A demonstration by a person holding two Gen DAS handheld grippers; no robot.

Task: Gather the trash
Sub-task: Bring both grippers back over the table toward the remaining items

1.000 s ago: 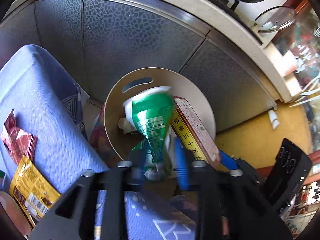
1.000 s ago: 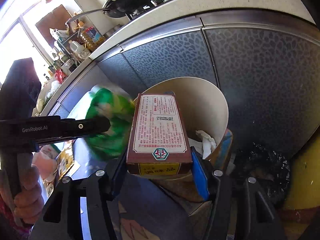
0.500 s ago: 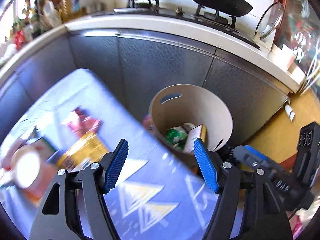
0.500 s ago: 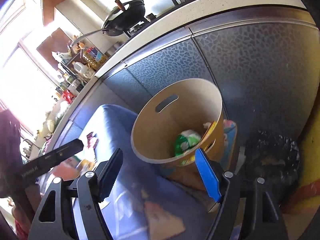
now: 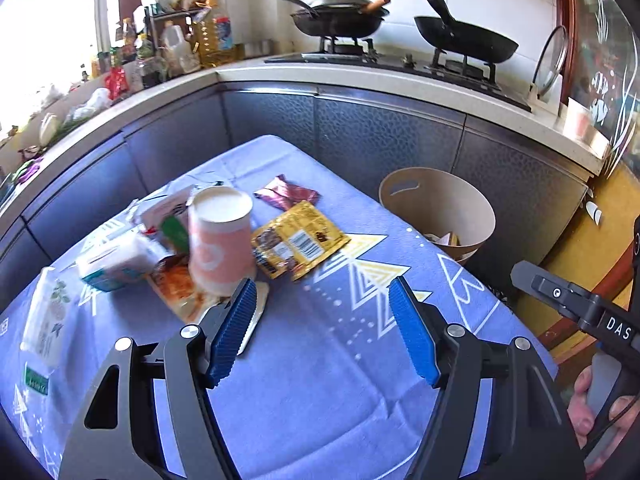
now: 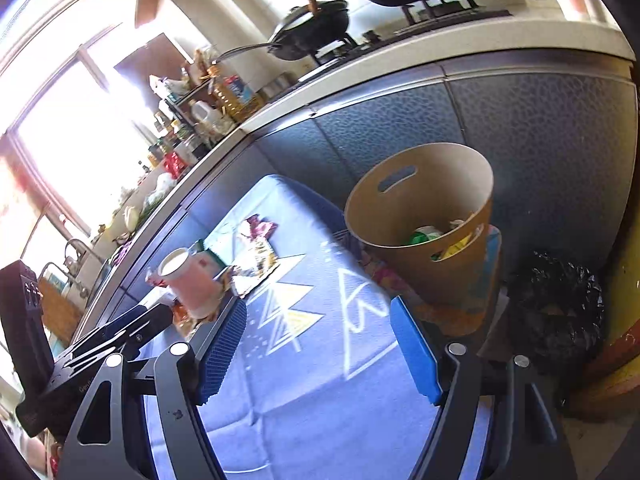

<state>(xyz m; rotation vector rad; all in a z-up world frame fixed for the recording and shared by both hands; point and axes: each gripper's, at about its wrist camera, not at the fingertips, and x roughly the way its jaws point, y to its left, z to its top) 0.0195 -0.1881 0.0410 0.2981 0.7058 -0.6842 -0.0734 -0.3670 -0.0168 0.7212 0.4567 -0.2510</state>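
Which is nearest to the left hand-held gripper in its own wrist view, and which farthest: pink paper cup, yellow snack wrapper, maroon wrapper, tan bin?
From the left hand-held gripper:
1. Pink paper cup, just beyond the left finger.
2. Yellow snack wrapper, mid-table.
3. Maroon wrapper, behind the yellow one.
4. Tan bin, off the table's right edge.

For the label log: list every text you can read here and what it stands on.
"DAS": white letters on the right gripper's black body, cut off by the frame edge.
Yellow packet: print and barcode blurred, unreadable.
Cartons, green label, oil bottle: too small or blurred.
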